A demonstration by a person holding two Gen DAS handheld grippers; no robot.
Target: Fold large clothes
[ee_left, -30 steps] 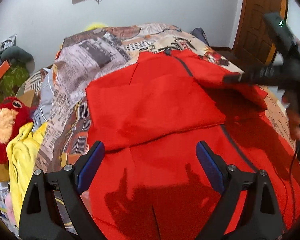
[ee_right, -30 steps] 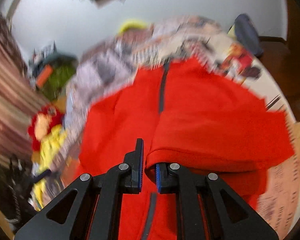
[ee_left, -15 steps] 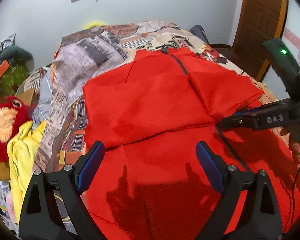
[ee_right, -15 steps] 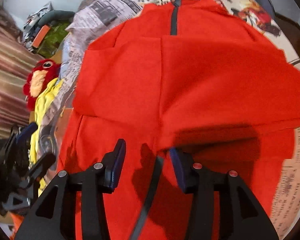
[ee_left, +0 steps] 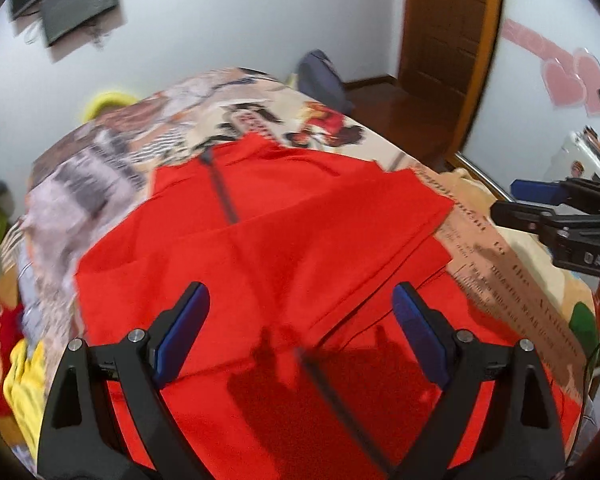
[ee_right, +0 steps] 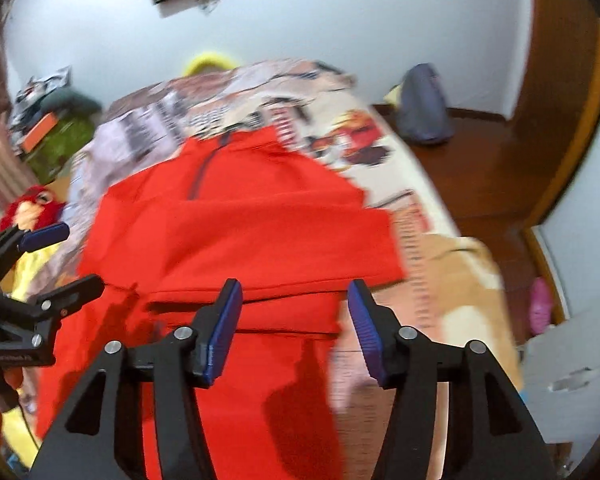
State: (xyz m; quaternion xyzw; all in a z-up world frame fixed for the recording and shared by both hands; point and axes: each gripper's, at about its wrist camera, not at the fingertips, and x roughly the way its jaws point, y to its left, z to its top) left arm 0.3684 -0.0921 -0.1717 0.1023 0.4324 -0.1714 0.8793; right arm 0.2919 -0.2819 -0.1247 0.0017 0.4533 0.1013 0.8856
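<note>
Soft red garment [ee_left: 284, 248] lies part-folded on the bed [ee_left: 512, 280].
Limp and light; take its hem. Left gripper [ee_left: 300, 332] jaws wide, right gripper [ee_right: 296, 320] jaws opening, both empty.

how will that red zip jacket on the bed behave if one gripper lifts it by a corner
The red jacket is probably floppy: its folded-over sleeves lie flat with soft creases on the printed bedspread, so a lifted corner would likely drape and undo the folds. It looks thin and light. The smooth fabric may slip from a shallow pinch.
</note>
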